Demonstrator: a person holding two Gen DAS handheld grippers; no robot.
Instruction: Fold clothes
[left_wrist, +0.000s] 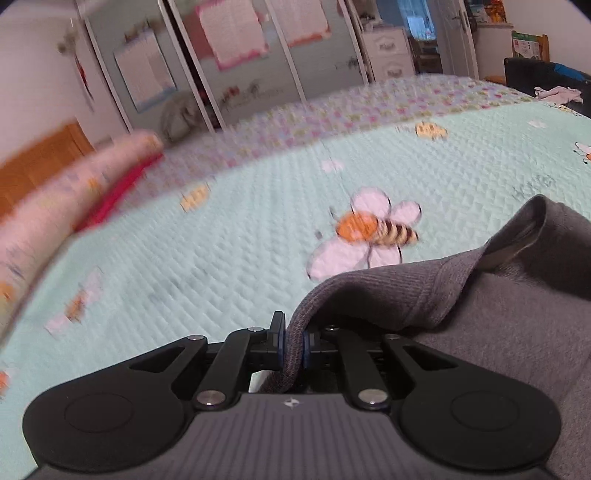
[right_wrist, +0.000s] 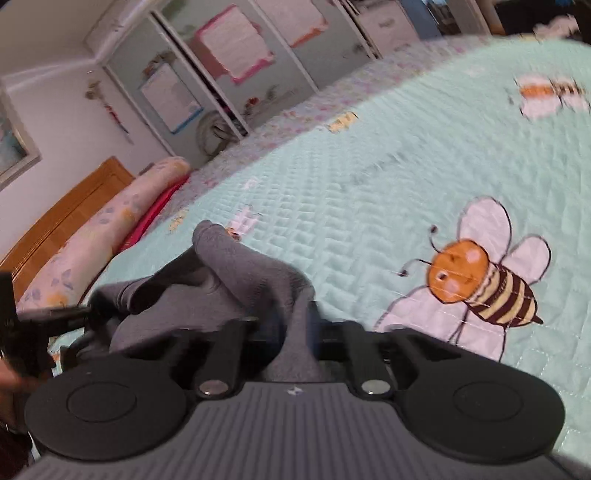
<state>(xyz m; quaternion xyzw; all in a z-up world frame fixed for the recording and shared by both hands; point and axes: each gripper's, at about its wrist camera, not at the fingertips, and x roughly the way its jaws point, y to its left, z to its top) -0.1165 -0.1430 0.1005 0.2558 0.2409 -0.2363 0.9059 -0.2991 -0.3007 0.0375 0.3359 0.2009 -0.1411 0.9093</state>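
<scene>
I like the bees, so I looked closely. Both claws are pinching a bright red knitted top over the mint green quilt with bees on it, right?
Nearly. The knitted top is dark grey, not bright red. The left wrist view shows the left claw pinching its ribbed edge, and the right wrist view shows the right claw pinching it too, over the mint green bee quilt.

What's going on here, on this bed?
A person is folding a grey garment on a bee-print quilt, with tongs in each hand. The left tongs are shut on a ribbed edge of the garment. The right tongs pinch another part of it, and the cloth bunches up in front of them. The fold is not laid flat yet.
</scene>
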